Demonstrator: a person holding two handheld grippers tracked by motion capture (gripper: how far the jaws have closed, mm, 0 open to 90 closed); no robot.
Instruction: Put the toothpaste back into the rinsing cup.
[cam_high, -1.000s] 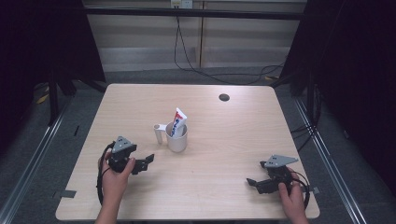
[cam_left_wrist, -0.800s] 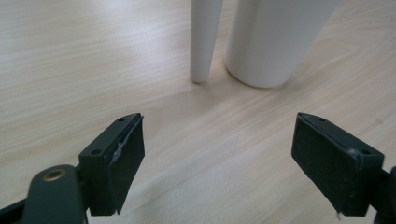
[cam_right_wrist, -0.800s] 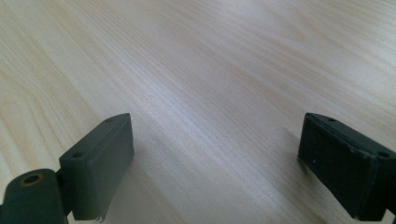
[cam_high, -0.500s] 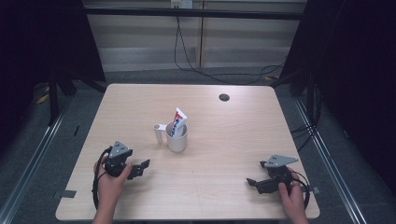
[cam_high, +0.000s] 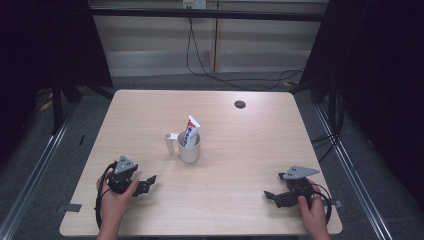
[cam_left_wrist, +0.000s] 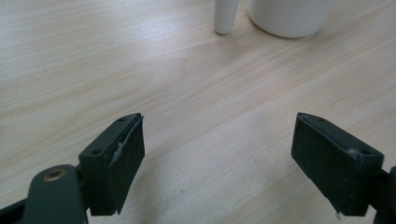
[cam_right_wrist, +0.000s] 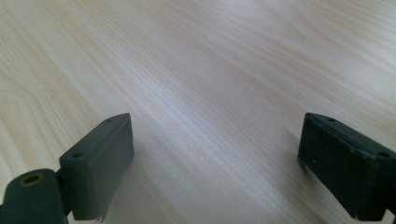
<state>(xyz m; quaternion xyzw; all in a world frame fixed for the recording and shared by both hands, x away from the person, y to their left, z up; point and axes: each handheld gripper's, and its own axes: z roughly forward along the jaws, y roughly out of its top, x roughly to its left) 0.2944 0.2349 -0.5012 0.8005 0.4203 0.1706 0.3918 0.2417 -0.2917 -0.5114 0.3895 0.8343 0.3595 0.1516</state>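
A white mug (cam_high: 190, 148) stands near the middle of the wooden table (cam_high: 250, 140), its handle to the left. A toothpaste tube (cam_high: 190, 131) leans upright inside it. My left gripper (cam_high: 148, 183) rests low at the front left, open, nothing between its jaws; in the left gripper view (cam_left_wrist: 219, 158) the mug base (cam_left_wrist: 289, 16) and handle (cam_left_wrist: 225, 16) lie ahead of it. At the front right my right gripper (cam_high: 270, 196) is open and empty, and in the right gripper view (cam_right_wrist: 215, 158) bare wood lies between its jaws.
A dark round grommet hole (cam_high: 240, 104) sits near the table's far edge. Cables (cam_high: 200, 55) hang behind the table. Metal rails (cam_high: 45, 150) run along the floor on both sides. Dark curtains flank the area.
My left gripper has drawn back toward the front left edge, away from the mug. The right gripper has stayed in place.
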